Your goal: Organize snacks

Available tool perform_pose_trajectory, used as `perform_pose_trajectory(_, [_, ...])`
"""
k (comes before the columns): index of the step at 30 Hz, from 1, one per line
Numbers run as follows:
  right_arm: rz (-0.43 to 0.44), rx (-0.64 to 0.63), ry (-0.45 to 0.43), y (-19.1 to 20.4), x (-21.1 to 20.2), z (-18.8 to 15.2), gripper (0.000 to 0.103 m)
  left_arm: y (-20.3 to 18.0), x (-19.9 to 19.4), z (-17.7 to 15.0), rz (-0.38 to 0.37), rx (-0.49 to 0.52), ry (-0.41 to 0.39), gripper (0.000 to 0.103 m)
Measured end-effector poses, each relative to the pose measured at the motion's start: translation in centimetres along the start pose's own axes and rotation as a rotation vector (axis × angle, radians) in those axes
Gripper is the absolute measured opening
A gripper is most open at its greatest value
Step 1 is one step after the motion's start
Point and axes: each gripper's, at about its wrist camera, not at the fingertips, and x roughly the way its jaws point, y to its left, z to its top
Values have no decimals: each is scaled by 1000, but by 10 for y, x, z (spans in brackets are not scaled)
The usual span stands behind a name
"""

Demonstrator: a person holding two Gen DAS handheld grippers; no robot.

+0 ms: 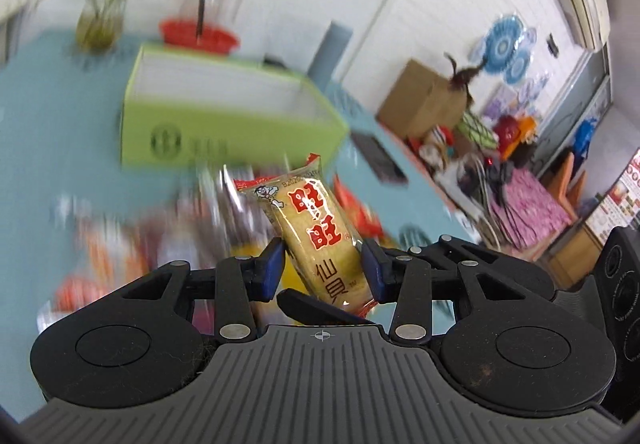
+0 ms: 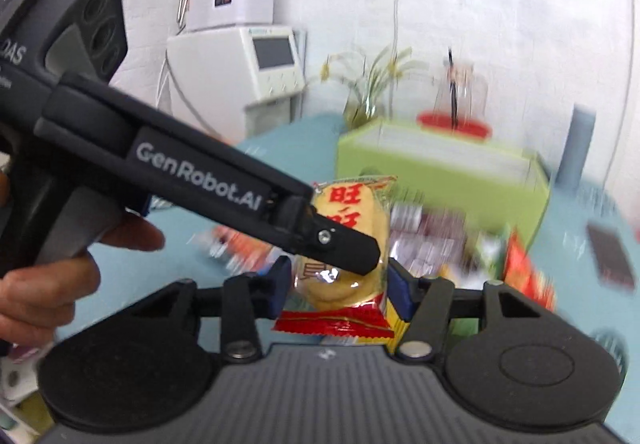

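The left gripper (image 1: 323,268) is clamped on a rice cracker packet (image 1: 316,232), its blue pads pressing the packet's two sides so it stands tilted, lifted clear of the tabletop (image 1: 40,116), apparently for carrying; in the right wrist view the right gripper (image 2: 338,282) brackets the same packet (image 2: 352,240) low down, pads at or just beside it, whether gripping I cannot tell; the left gripper's finger (image 2: 344,246) crosses in front; beyond, blurred loose snacks (image 1: 120,244) lie on the tabletop; farther still sits the open green box (image 1: 224,112), the likely destination.
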Motion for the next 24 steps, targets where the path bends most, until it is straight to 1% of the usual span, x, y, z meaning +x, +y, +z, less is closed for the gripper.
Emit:
perform_pose_trajectory(2, [0, -4, -8, -22, 33, 26, 62, 9, 19, 36, 32, 25, -24, 22])
perform_pose_trajectory(4, [11, 0, 13, -45, 74, 49, 61, 23, 48, 74, 80, 47, -27, 22])
perform_pose_trajectory(8, [20, 6, 68, -77, 145, 78, 61, 58, 103, 124, 137, 28, 8, 21])
perform_pose_trajectory(10, [33, 17, 112, -90, 176, 84, 61, 75, 128, 138, 156, 30, 27, 21])
perform_pose_trajectory(13, [59, 52, 163, -106, 214, 84, 61, 102, 160, 145, 169, 19, 69, 23])
perform_pose_trajectory(14, [61, 57, 173, -107, 224, 82, 62, 107, 167, 146, 178, 20, 78, 27])
perform_pose_trajectory(15, [55, 58, 173, -109, 230, 81, 68, 111, 171, 145, 198, 27, 80, 33])
perform_pose_trajectory(16, [50, 58, 167, -110, 230, 79, 77, 114, 171, 145, 221, 34, 76, 46])
perform_pose_trajectory(17, [43, 62, 151, -111, 228, 79, 79, 116, 168, 144, 236, 35, 62, 55])
perform_pose_trajectory(19, [38, 78, 109, -112, 212, 79, 81, 116, 153, 142, 239, 33, 12, 60])
perform_pose_trajectory(20, [38, 83, 87, -110, 201, 79, 83, 115, 144, 140, 234, 32, -3, 60])
perform_pose_trajectory(21, [38, 86, 58, -108, 186, 78, 88, 112, 132, 138, 226, 32, -18, 61])
perform_pose_trajectory(22, [38, 82, 30, -103, 170, 78, 96, 108, 119, 134, 219, 32, -34, 63])
perform_pose_trajectory(23, [40, 73, 2, -97, 154, 76, 97, 104, 108, 131, 215, 31, -49, 67])
perform_pose_trajectory(24, [46, 64, -14, -91, 138, 73, 98, 100, 94, 124, 210, 31, -68, 69])
